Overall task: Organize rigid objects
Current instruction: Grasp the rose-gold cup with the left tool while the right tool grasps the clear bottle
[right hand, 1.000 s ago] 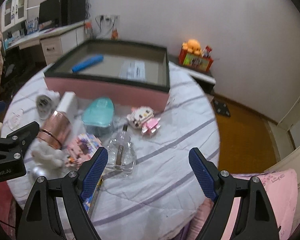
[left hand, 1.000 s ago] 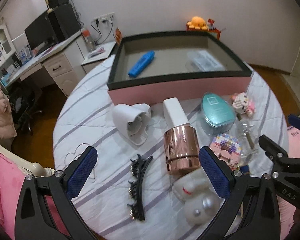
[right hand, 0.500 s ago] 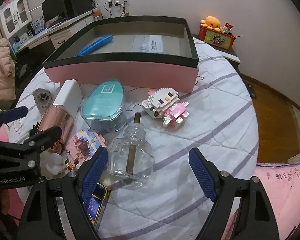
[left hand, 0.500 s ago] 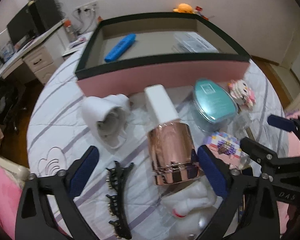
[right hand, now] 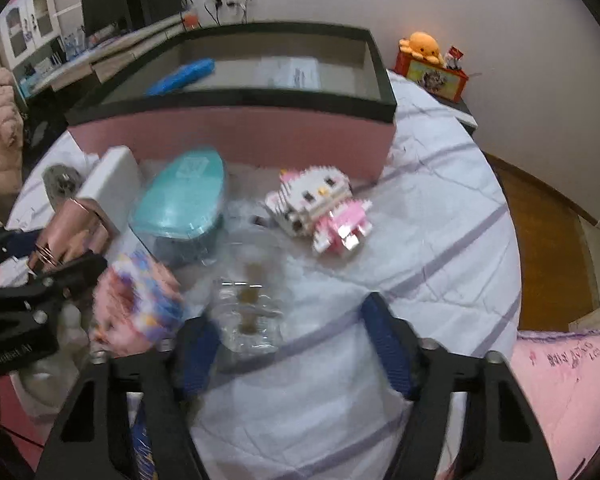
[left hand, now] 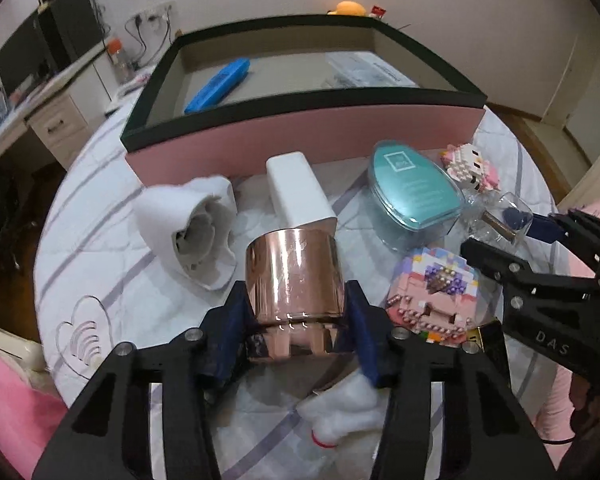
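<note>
Glossy rose-gold metallic bottle [left hand: 296, 276]

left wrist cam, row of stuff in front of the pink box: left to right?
White fan → rose-gold bottle with white cap → teal case → pink-and-white brick cat.

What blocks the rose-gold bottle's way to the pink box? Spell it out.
Nothing on the cloth lies between them. The left gripper, whose jaws have just been closing, clamps the rose-gold bottle at its base, white cap pointing at the pink box. Only the box's near wall with its black rim rises in the path, so the bottle has to clear it.
</note>
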Tool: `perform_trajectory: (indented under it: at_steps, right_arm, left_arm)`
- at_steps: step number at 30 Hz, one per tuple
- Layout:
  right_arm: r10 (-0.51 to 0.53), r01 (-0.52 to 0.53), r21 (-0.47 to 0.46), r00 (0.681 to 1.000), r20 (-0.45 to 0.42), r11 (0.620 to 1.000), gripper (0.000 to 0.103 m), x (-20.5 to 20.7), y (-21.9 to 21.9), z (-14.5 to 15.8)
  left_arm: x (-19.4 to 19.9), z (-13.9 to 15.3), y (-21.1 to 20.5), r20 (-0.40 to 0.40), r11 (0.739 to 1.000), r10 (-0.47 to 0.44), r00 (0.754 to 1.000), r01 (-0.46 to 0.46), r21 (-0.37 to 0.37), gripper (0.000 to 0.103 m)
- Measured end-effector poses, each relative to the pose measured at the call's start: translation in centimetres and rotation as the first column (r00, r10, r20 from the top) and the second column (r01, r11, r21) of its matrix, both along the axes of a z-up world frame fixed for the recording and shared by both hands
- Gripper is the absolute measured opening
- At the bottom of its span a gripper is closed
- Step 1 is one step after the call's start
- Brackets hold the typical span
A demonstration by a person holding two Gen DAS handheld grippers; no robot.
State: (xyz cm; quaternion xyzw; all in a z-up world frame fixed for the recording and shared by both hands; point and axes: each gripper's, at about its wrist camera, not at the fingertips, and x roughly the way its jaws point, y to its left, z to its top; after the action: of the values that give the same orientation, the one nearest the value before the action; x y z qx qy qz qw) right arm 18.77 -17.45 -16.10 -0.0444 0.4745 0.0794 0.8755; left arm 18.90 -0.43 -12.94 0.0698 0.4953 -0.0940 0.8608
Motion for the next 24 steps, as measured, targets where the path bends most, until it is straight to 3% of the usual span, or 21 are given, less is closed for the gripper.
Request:
perform_trajectory:
  at_steps: [2,7,14,24]
  right_arm:
    - [0.025,-0.025,0.034,1.000,0.004,0.999,0.031,-0.1,0.2,0.2]
    - [0.027,-0.027,0.069,1.000,0.003,0.997,0.031,-0.3,-0.1,0.3]
    - [0.007,-0.008,0.092,1.000,0.005,0.996,0.031,-0.2,-1.2,1.0]
    - [0.016,-0.025,0.093,0.996,0.092,0.995,0.031,-2.8,-0.9,4.0]
  left_arm:
    - [-0.1,0.0,0.0,0.000,1.000,0.002,1.000,-0.002,-0.003,0.049]
    - [-0.1,0.1,0.4,-0.002,1.000,0.008,1.000,-0.008,-0.017,0.048]
    - [-1.0,0.6,0.1,0.039,1.000,0.002,0.999,-0.003,0.022,0.048]
    - [-2.2,2.9,2.1,0.094,0.998,0.056,0.994,-0.056,-0.001,0.048]
